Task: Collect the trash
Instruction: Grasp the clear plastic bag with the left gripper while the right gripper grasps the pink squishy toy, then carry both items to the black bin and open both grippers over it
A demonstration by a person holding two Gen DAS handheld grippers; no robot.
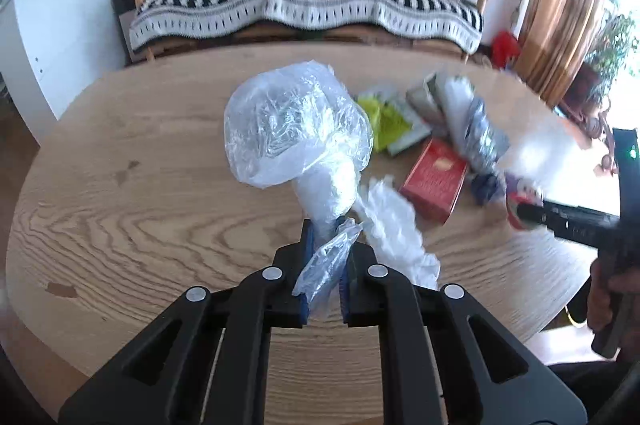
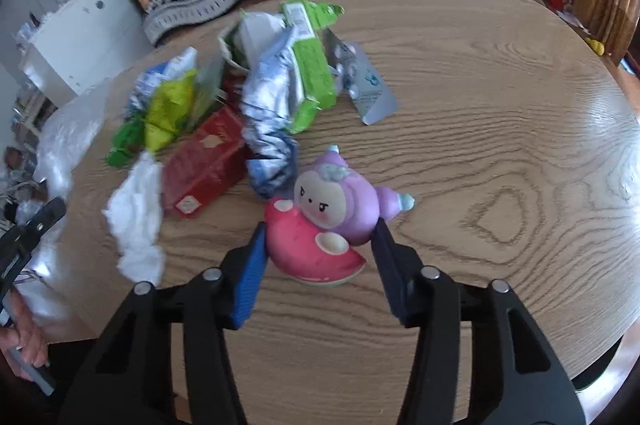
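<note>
Two grippers at work here, and each has its own job. Left gripper (image 1: 324,257) is clamped tight on the neck of the clear bag (image 1: 296,125), which balloons out beyond the blue pads over the tabletop (image 1: 120,153); that pinch looks sound, film bunched right between the pads, so the thing now is to hold it steady and keep the mouth reachable. Over on the right, the right gripper (image 2: 320,245) has its jaws half apart, straddling the toy (image 2: 336,213), a purple figure on a pink base sitting near the front of the tabletop. The pads stand close at each side, and I cannot tell whether they are pressing yet. If the toy is what's wanted, I'd squeeze on the broad pink base rather than the rounded head, which could squirt out. The real trash lies farther back and left: red box (image 2: 204,169), green carton (image 2: 312,69), crumpled tissue (image 2: 138,217), foil wrapper (image 2: 268,105), yellow wrapper (image 2: 168,105), all heaped touching one another. Risk to watch: the tissue lies just beside the bag's neck and could drag along.
</note>
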